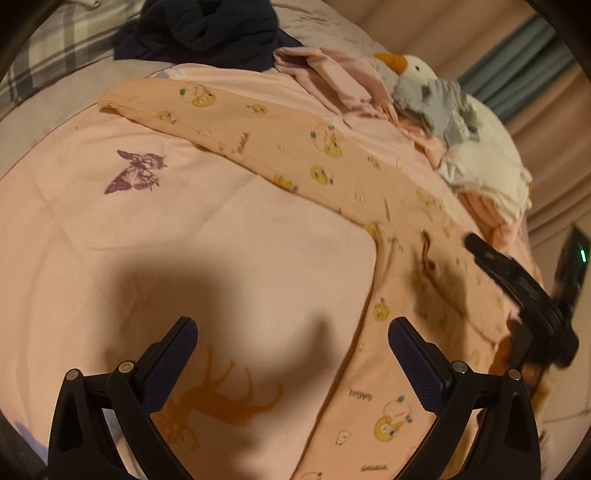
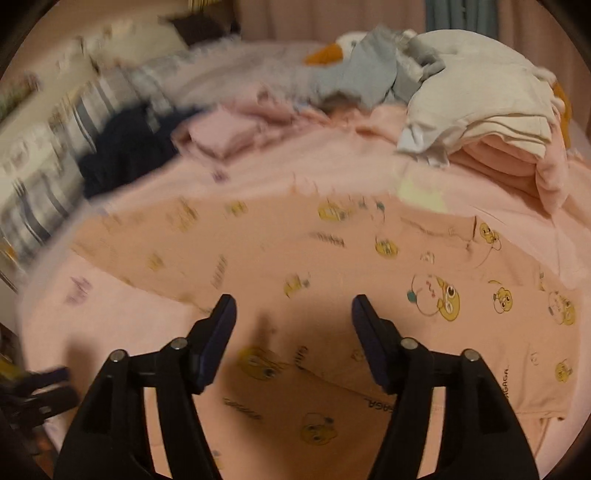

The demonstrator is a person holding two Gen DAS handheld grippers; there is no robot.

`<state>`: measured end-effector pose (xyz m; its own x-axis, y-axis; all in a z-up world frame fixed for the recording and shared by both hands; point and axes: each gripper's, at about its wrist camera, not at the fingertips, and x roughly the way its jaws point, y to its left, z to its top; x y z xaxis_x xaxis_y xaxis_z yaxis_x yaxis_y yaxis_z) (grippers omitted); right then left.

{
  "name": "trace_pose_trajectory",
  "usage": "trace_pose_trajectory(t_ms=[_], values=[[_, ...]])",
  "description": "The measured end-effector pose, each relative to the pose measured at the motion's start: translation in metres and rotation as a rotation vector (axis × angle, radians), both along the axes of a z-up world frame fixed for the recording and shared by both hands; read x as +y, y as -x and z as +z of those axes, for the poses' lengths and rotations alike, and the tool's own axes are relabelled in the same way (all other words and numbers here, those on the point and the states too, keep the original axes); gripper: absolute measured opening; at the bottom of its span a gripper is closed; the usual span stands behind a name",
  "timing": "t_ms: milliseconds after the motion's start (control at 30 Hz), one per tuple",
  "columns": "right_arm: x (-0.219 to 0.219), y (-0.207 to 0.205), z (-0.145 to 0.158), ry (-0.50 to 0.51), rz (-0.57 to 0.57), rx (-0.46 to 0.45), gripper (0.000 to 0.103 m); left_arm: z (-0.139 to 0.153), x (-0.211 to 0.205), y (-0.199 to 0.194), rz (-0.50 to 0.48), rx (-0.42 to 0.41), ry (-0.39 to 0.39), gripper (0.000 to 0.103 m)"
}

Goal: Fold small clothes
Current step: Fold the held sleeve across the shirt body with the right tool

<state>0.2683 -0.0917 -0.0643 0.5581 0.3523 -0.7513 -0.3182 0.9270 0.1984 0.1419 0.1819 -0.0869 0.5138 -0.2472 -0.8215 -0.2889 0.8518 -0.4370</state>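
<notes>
While both grippers' jaws gape wide, printed pajamas (image 1: pixel 332 155) cover the pink bedspread (image 1: pixel 184 221).

Left wrist camera: looks forward and down along my left gripper (image 1: pixel 291 325), close over the pink bedsheet (image 1: pixel 207 236); printed orange garment (image 1: pixel 332 155) from 10 to 5 o'clock. Right wrist camera: close above that garment (image 2: pixel 332 258), facing across the bed, partly blurred. Shared: garment, goose plush (image 1: pixel 417 68) (image 2: pixel 347 44) at 1 and 12 o'clock, dark clothes pile (image 1: pixel 207 29) (image 2: pixel 125 147).
</notes>
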Motion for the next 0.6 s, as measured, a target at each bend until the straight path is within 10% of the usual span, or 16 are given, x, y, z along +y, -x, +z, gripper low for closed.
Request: trace_pose_trajectory(t_ms=[100,300,600], values=[[-0.021,-0.005,0.003,-0.159,-0.064,0.027,0.069,0.003,0.016,-0.006,0.044,-0.001,0.015,0.102],[-0.008,-0.013,-0.032,-0.113,-0.083,0.116,0.023,0.007,0.048,-0.011,0.097,-0.022,0.06,0.102],[0.016,-0.019,-0.054,-0.056,-0.037,0.164,0.02,-0.003,0.105,-0.024,0.213,-0.042,0.211,0.102]])
